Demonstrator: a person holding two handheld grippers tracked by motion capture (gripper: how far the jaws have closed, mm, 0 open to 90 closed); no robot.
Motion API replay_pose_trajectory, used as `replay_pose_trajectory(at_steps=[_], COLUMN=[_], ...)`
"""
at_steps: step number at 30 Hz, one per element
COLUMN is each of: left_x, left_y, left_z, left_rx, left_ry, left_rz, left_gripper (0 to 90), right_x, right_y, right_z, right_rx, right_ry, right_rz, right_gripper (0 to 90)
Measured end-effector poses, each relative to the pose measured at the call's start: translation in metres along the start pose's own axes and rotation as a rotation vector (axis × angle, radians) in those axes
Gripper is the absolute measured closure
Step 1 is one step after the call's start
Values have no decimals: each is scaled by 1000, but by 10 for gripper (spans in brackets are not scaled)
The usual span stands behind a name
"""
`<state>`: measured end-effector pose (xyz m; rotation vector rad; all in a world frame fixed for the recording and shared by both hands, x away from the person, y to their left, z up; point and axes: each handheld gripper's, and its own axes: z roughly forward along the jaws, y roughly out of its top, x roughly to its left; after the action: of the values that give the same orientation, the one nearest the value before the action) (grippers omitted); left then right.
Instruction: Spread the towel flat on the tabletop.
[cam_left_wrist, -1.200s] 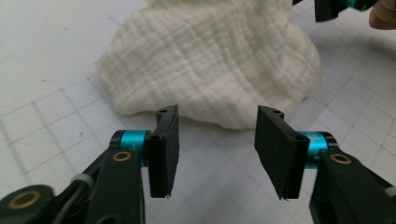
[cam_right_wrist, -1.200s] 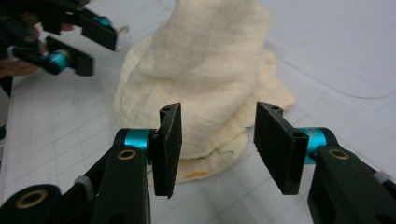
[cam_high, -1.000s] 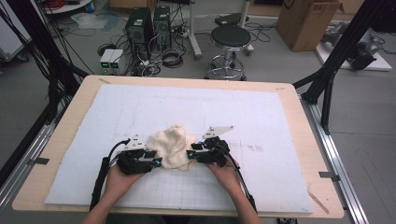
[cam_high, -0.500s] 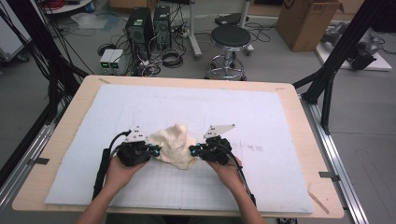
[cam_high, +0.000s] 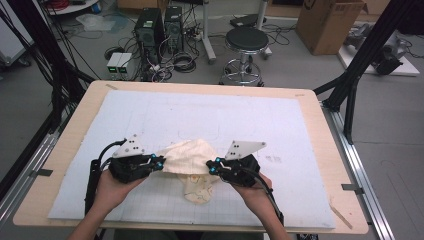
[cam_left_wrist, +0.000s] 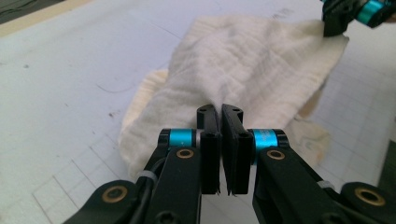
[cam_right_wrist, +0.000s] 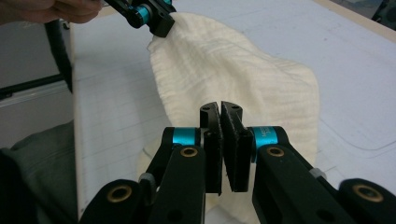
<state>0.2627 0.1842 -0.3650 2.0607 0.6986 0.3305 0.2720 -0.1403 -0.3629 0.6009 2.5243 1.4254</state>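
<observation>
We see cloth (cam_high: 187, 159) at lower centre of frame, over desk (cam_high: 300, 130), stretched between both tongs. Left tongs (cam_high: 159, 165) pinch its left corner, right tongs (cam_high: 212, 167) pinch right corner; jaws pressed together on fabric. Long axis runs left-right; lower part sags onto desk toward bottom edge. Both hands equally near.

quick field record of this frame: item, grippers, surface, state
item: cream cloth
left gripper: shut on the cloth's left edge
right gripper: shut on the cloth's right edge
surface: white gridded mat on a wooden table
state: cloth stretched between the grippers, its lower part draped on the mat
</observation>
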Motion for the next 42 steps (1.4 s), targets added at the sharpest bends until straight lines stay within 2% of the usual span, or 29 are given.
replay_pose_trajectory(at_steps=[3, 5, 8, 10, 12, 16, 18, 19, 21, 24, 26, 28, 30, 32, 34, 36, 37, 38, 40, 42], left_x=[-6, -8, -11, -14, -14, -10, -8, -7, -3, 7, 13, 20, 26, 32, 37, 42, 45, 47, 49, 47], left_y=[-13, -22, -36, -44, -52, -60, -59, -57, -50, -37, -28, -20, -14, -10, -8, -11, -13, -15, -18, -21], left_z=[1, 5, 10, 8, 5, 6, 4, 3, -1, 0, 5, 12, 22, 34, 47, 58, 63, 68, 75, 79], left_rx=[29, 60, 99, 108, 111, 118, 98, 77, 41, -3, -37, -50, -49, -20, 13, 50, 85, 113, 164, 199], left_ry=[-14, -17, -59, -68, -71, -99, -123, -124, -124, -100, -80, -63, -59, -68, -88, -97, -104, -121, -128, -141], left_rz=[8, 12, 4, 8, -6, -25, -37, -50, -45, -51, -57, -49, -38, -27, -39, -41, -50, -65, -68, -44], left_gripper=[856, 856, 856, 855, 855, 816, 694, 668, 620, 555, 528, 503, 495, 491, 494, 504, 504, 504, 528, 635], right_x=[6, 9, 12, 19, 24, 23, 23, 23, 19, 3, -12, -25, -35, -42, -48, -52, -54, -55, -56, -54], right_y=[-10, -19, -31, -36, -38, -43, -42, -40, -36, -30, -28, -29, -29, -30, -32, -34, -35, -36, -39, -41], right_z=[2, 12, 30, 36, 35, 30, 23, 20, 12, 2, 0, 2, 7, 13, 21, 29, 33, 35, 39, 41], right_rx=[15, 61, 106, 131, 139, 137, 107, 94, 68, 35, 8, -15, -21, -24, -10, 24, 44, 58, 78, 113], right_ry=[38, 51, 123, 147, 159, 201, 197, 189, 147, 68, 10, 4, -11, -2, 25, 49, 54, 67, 89, 104], right_rz=[23, 23, 56, 40, 24, 52, 51, 50, 39, 42, 64, 101, 106, 109, 112, 119, 121, 130, 132, 125], right_gripper=[873, 872, 872, 872, 871, 789, 745, 725, 689, 612, 564, 527, 475, 446, 430, 429, 440, 481, 612, 729])
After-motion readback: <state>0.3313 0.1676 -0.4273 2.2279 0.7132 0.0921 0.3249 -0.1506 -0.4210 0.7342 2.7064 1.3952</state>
